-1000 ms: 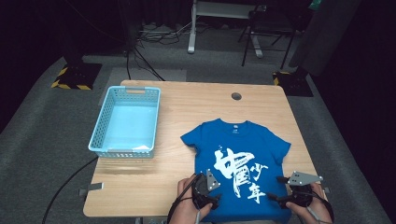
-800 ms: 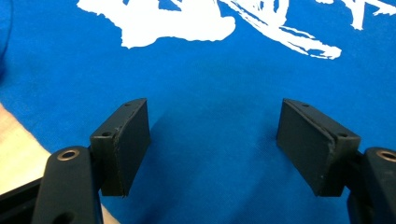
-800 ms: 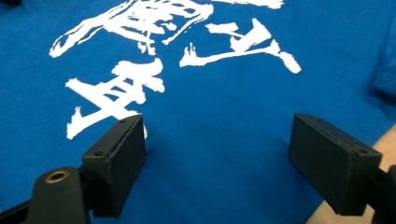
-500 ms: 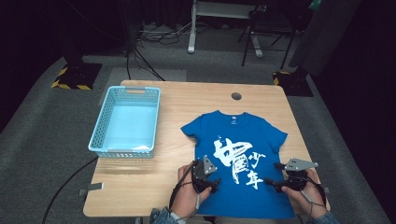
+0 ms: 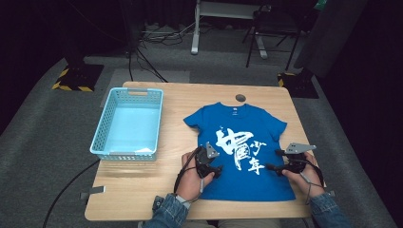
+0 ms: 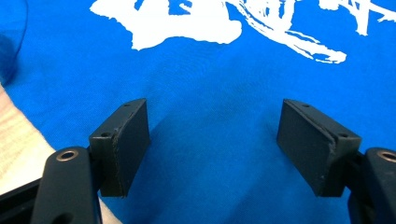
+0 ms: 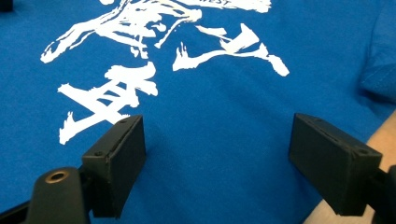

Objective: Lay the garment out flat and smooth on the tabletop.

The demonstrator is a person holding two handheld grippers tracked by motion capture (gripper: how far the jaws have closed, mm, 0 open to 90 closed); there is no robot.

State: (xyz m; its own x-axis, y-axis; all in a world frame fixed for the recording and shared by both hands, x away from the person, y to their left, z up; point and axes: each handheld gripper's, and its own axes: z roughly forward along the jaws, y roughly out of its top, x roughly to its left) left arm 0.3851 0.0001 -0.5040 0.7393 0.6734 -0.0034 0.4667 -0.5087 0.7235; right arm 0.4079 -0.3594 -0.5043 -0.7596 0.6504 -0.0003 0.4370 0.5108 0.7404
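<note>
Both grippers have moved up the blue T-shirt (image 5: 242,147) since 1 s ago, from its bottom hem toward mid-body; shirt itself has slid a bit farther from the near table edge and looks flatter.

Nearest: denim sleeves at near edge of wooden table (image 5: 138,190). Left hand (image 5: 190,178) holds left gripper (image 5: 219,169) over shirt's left edge, just below the sleeve line. Left gripper view: jaws spread wide, nothing between them, blue cloth and white print under them, bare wood at the lower left. Right hand (image 5: 299,175) holds right gripper (image 5: 274,160) over shirt's right side, grey plate on top. Right gripper view: jaws also wide apart, empty, cloth beneath, table showing at lower right corner. Cannot tell if jaw tips touch cloth.

Shirt lies flat, front up, collar away from person, white brush-style print (image 5: 240,148) centred, on right half of table. Light blue plastic basket (image 5: 128,124) left of shirt, near but apart. Small dark round disc (image 5: 240,98) just beyond the collar. Beyond table: grey carpet, cables, metal stand legs.
</note>
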